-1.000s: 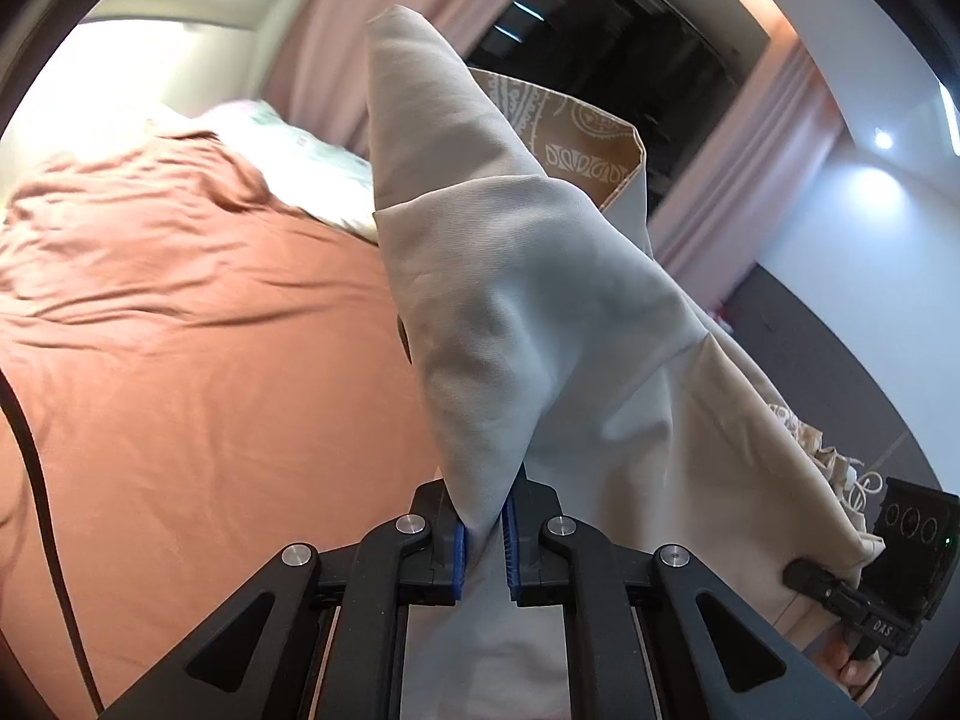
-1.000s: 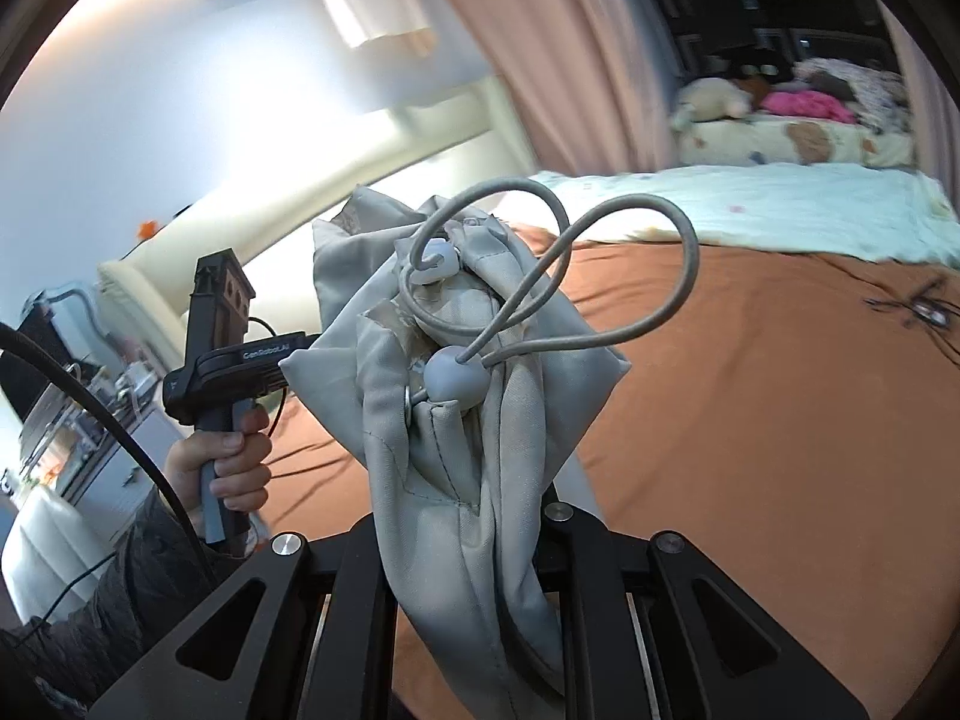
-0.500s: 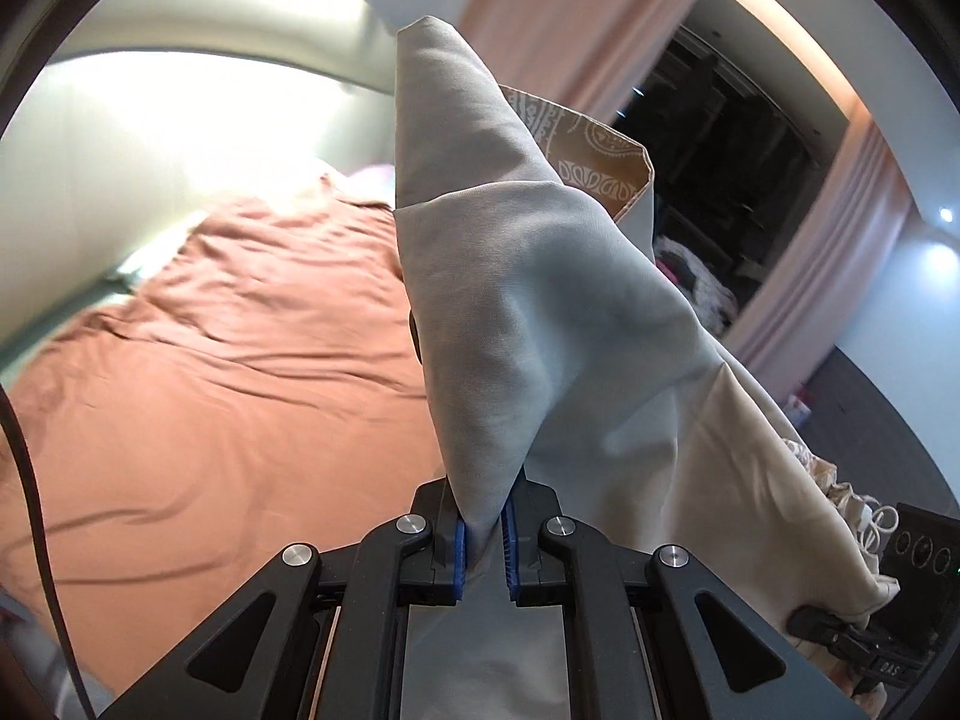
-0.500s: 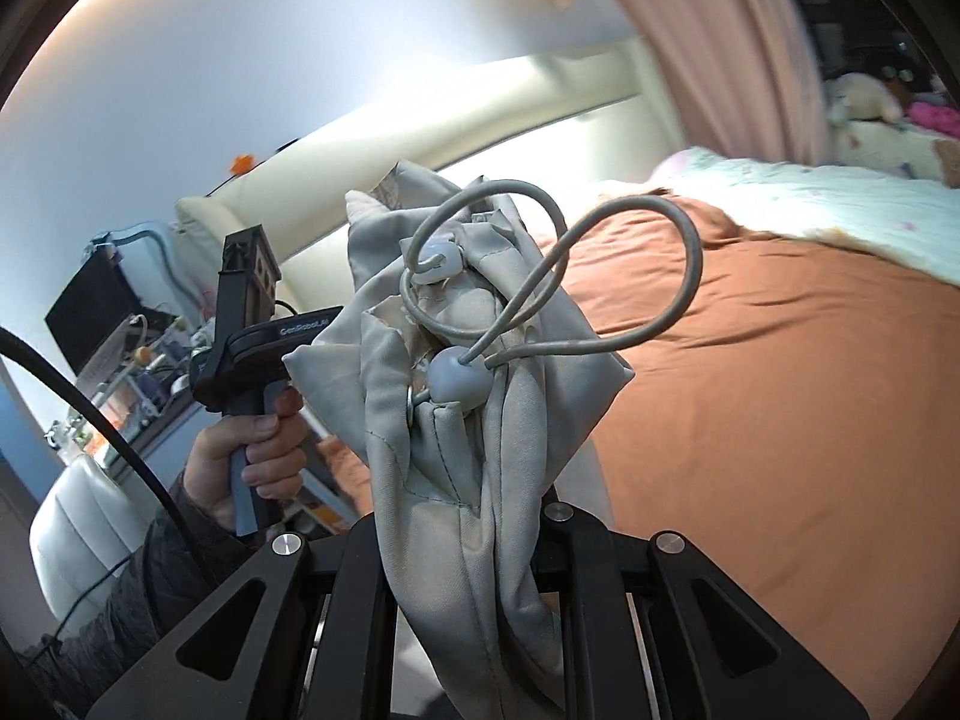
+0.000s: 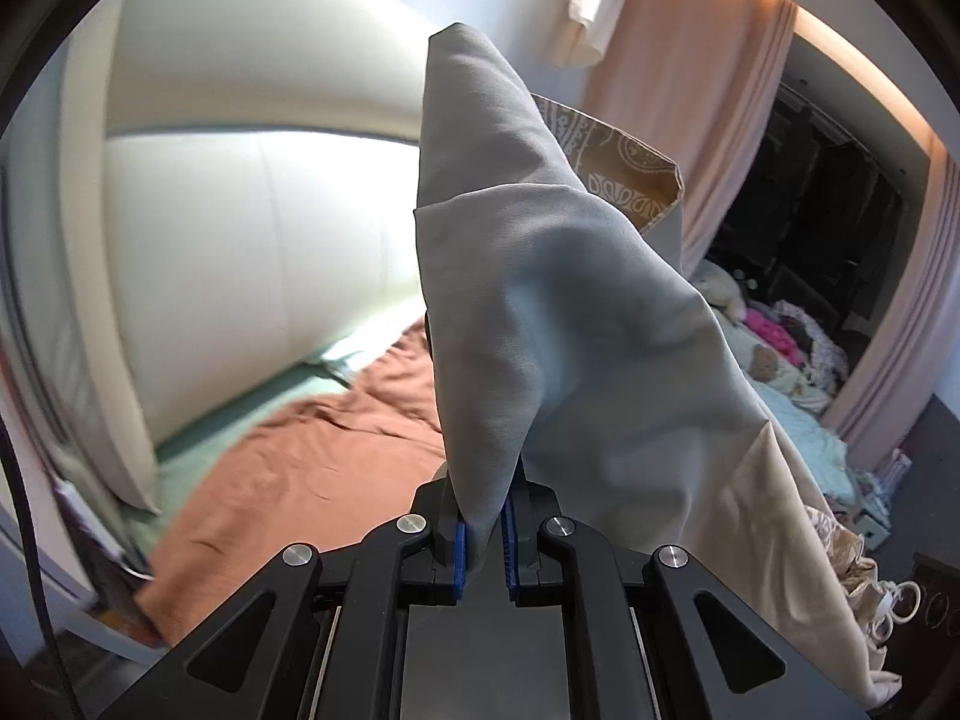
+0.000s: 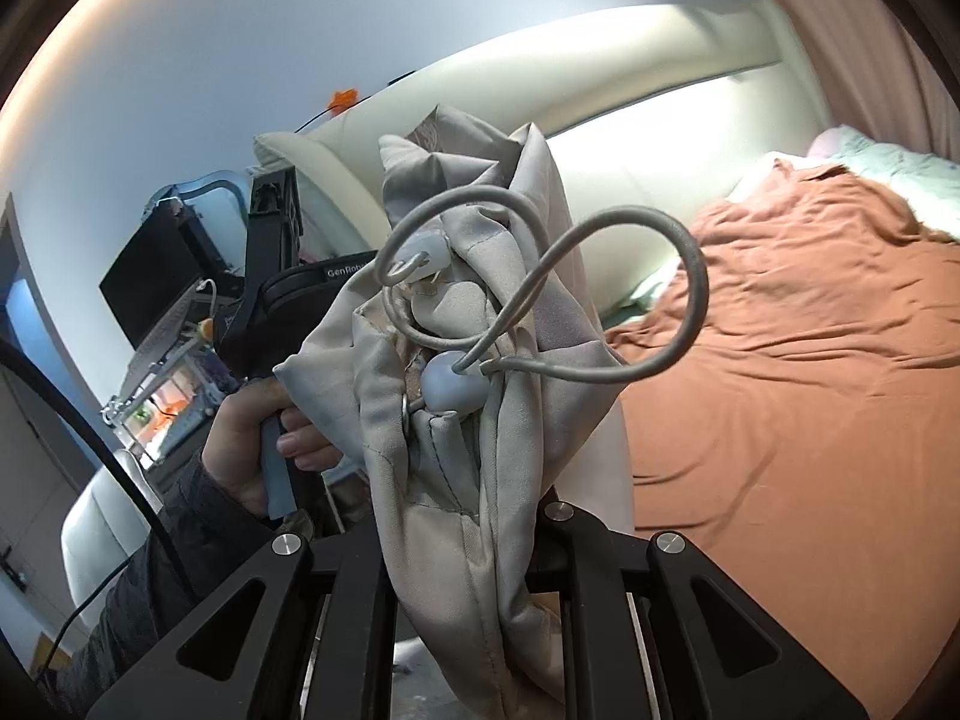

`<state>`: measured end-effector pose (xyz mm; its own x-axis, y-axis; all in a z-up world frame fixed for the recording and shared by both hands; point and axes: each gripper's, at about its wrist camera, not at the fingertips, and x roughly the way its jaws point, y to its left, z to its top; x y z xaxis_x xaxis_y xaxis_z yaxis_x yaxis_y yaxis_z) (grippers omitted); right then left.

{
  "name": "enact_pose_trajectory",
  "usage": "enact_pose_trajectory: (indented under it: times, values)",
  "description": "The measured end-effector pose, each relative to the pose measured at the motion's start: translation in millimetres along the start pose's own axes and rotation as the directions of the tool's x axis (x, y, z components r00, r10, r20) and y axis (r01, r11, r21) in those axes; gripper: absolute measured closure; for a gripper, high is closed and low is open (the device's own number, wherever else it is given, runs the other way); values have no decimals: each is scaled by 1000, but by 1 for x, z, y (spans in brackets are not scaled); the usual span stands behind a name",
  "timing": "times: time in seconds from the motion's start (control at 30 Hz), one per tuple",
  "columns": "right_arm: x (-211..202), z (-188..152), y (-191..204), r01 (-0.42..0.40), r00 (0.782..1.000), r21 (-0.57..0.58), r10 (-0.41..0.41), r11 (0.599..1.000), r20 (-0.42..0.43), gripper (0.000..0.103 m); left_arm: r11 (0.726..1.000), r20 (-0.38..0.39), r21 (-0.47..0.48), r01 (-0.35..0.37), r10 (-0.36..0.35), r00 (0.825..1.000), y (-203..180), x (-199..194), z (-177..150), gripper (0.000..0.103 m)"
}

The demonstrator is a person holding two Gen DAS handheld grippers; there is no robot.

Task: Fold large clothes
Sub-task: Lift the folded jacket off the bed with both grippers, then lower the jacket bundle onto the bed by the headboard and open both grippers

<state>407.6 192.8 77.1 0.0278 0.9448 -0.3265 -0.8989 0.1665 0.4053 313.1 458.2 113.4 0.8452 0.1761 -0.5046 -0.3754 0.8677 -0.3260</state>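
Grey garment (image 5: 558,324) edges are pinched in both grippers (image 5: 483,546) (image 6: 462,540) above the open rust bedsheet (image 6: 810,360).

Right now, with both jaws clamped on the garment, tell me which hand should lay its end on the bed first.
Right, as a judgement. The right gripper holds the bunched drawstring end of the grey garment, with open orange bedsheet ahead. The left gripper faces mostly the headboard.
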Motion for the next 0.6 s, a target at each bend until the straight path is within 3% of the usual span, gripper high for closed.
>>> enact_pose_trajectory:
  times: [0.17,0.37,0.6]
  values:
    - [38,4,-21,-91,996,46,92,995,-18,94,996,23,-5,-92,92,996,43,-13,11,95]
    - [75,-2,-61,-223,972,178,233,958,-40,94,983,14,-23,-183,184,983,77,-11,15,95]
    - [100,-14,-155,-248,960,330,277,911,-45,94,968,-51,1,-252,251,967,88,46,13,95]
